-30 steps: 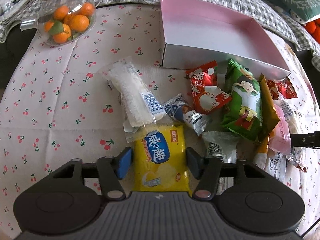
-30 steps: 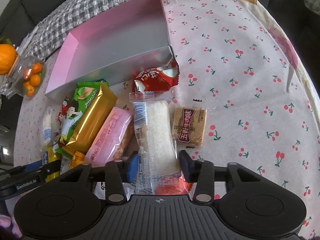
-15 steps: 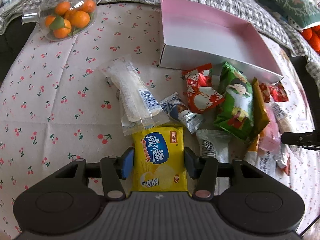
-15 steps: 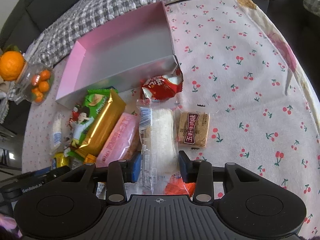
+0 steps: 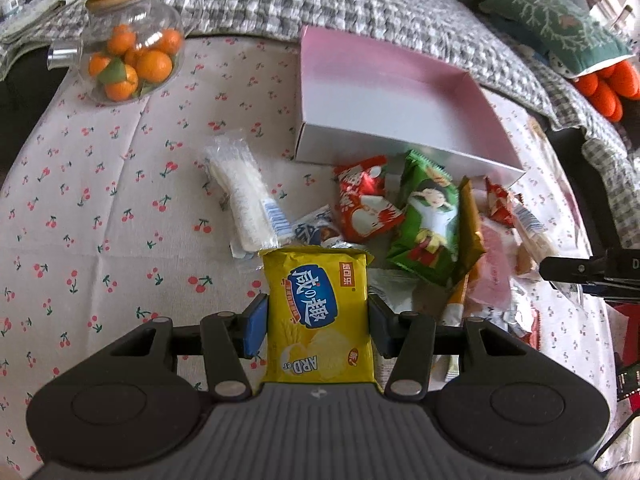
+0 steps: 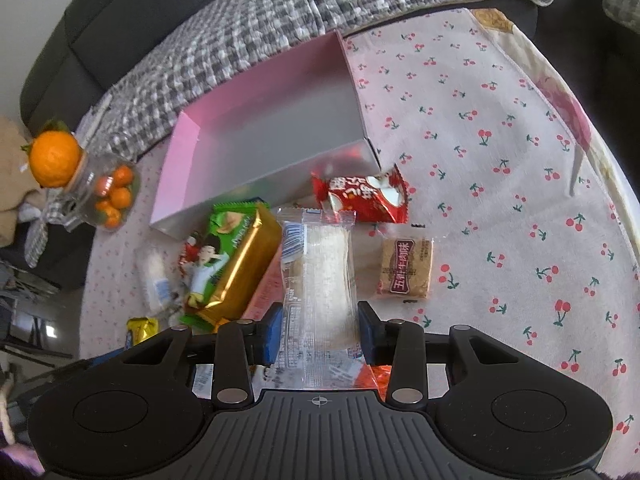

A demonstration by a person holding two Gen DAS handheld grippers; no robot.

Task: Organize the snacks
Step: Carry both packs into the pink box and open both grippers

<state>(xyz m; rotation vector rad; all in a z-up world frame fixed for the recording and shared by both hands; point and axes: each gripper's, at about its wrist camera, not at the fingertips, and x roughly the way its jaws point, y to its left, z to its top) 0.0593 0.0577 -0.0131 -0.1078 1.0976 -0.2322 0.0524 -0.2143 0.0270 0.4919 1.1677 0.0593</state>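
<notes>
My left gripper is shut on a yellow cracker packet and holds it above the cherry-print tablecloth. My right gripper is shut on a clear-wrapped white rice cake, lifted over the snack pile. An open pink box lies beyond the pile; it also shows in the right wrist view. Loose snacks lie by the box: a green packet, a red packet, a gold packet, a brown biscuit packet and a second white rice cake.
A glass jar of small oranges with a big orange on its lid stands at the far left of the table. A grey checked blanket lies behind the box. A green cushion lies at the far right.
Both grippers have closed on their packets and lifted them. The yellow packet and the rice cake now hang above the table, and both views have pulled back and up.
</notes>
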